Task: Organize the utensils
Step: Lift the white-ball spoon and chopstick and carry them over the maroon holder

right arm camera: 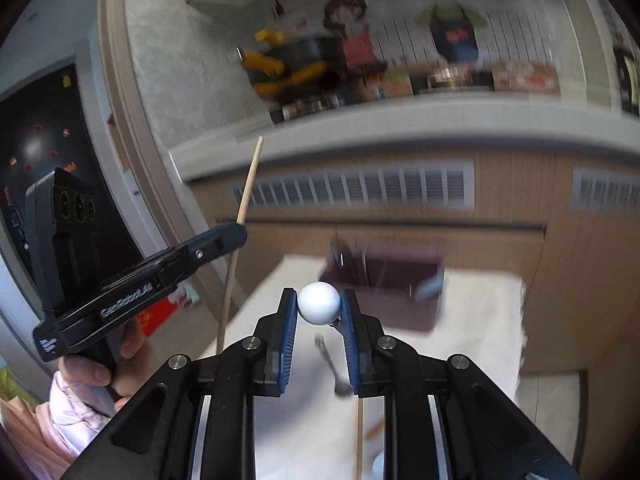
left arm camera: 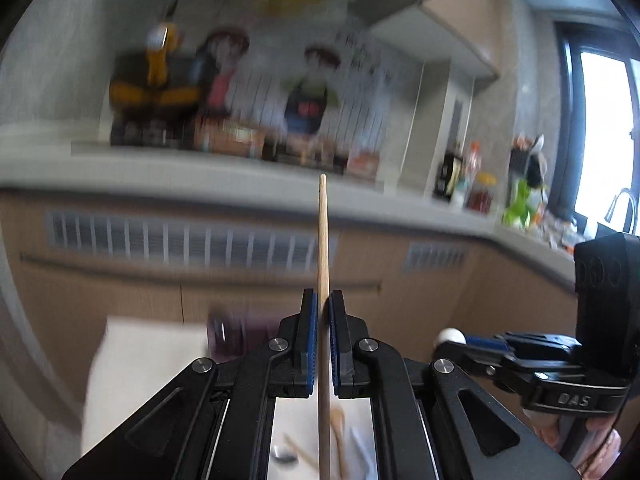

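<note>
My left gripper (left arm camera: 323,300) is shut on a wooden chopstick (left arm camera: 323,240) that stands upright between the blue pads. It is raised above the table. In the right wrist view that same gripper (right arm camera: 239,233) and chopstick (right arm camera: 249,184) appear at the left. My right gripper (right arm camera: 319,300) is shut on the white ball end (right arm camera: 319,303) of a utensil, whose thin metal stem shows by the right pad. In the left wrist view, the right gripper (left arm camera: 446,340) sits at the right. A dark purple holder (right arm camera: 384,292) stands at the far end of the white cloth (right arm camera: 480,340).
On the cloth below lie a metal fork (right arm camera: 334,364), another chopstick (right arm camera: 359,432), a wooden spoon (left arm camera: 340,428) and a metal spoon (left arm camera: 284,454). Behind the table run wooden cabinets (right arm camera: 512,200) under a grey counter (left arm camera: 200,184) crowded with bottles and boxes. A hand in a pink sleeve (right arm camera: 76,396) holds the left gripper.
</note>
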`<state>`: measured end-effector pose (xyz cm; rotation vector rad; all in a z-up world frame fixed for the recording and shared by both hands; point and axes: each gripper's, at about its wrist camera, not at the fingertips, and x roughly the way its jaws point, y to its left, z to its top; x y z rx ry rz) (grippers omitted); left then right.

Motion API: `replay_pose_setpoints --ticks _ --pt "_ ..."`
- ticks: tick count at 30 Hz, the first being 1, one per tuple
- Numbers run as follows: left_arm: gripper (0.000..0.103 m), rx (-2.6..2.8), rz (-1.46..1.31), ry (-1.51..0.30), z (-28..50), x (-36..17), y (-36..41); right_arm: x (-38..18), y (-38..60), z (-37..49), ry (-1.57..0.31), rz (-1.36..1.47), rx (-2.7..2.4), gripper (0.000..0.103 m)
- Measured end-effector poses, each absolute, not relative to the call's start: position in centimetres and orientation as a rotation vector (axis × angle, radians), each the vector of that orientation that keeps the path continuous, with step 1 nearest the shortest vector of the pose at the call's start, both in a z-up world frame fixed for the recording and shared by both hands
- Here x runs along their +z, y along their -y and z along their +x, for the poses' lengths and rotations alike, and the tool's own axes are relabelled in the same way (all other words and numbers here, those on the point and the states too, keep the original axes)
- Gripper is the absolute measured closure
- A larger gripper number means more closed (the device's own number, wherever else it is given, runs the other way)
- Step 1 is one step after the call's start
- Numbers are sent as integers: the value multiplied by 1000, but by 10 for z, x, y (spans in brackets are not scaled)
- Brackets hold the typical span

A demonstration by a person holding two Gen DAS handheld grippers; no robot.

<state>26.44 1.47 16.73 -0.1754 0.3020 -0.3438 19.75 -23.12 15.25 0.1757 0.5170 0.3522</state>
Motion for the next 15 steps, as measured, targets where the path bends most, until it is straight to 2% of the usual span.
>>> replay_pose_setpoints --ticks 3,7,15 --pt "97 -330 -152 -173 281 207 -13 197 237 207 -422 182 372 83" --pt "97 -303 -154 -119 317 222 -13 226 244 235 -352 202 362 83" --pt "97 -224 -149 -100 376 172 -12 180 268 310 -444 276 369 83"
